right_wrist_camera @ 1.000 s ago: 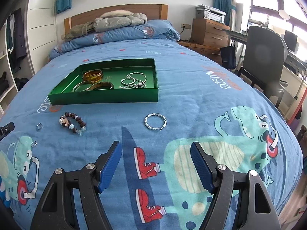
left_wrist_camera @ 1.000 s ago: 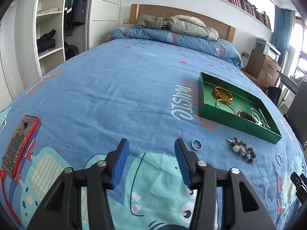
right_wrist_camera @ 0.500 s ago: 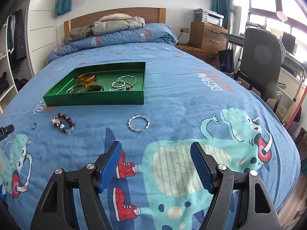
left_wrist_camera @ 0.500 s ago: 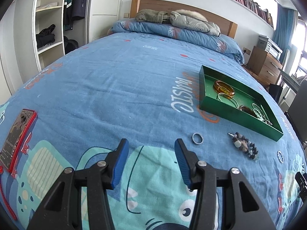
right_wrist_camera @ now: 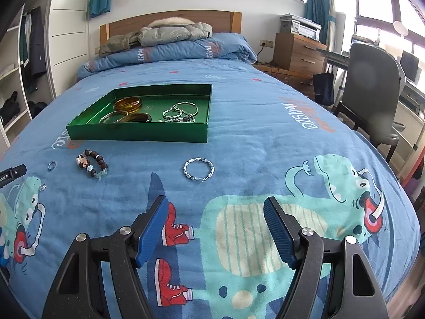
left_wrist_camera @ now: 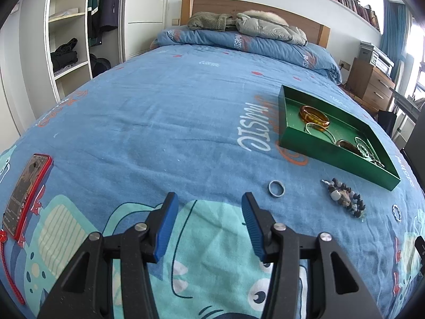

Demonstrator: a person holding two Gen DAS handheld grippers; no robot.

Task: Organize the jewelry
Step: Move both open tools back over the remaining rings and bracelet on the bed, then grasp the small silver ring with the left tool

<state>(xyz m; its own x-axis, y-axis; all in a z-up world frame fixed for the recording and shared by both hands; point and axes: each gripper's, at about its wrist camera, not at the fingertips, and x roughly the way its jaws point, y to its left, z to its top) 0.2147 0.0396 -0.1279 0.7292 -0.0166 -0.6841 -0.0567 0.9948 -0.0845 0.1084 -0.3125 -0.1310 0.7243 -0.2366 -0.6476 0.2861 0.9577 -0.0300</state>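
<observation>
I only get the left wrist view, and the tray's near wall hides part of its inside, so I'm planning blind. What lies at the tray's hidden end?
Observer: In the right wrist view, a cluster of silver chains and bangles lies at the right end of the green tray.
Operator: My right edge shows only a tiny ring. What is it?
Observer: A twisted silver bracelet, loose on the bedspread in front of the tray.
Operator: Is the right gripper holding anything?
Observer: No. The right gripper is open and empty, above the bedspread, short of that bracelet.
</observation>
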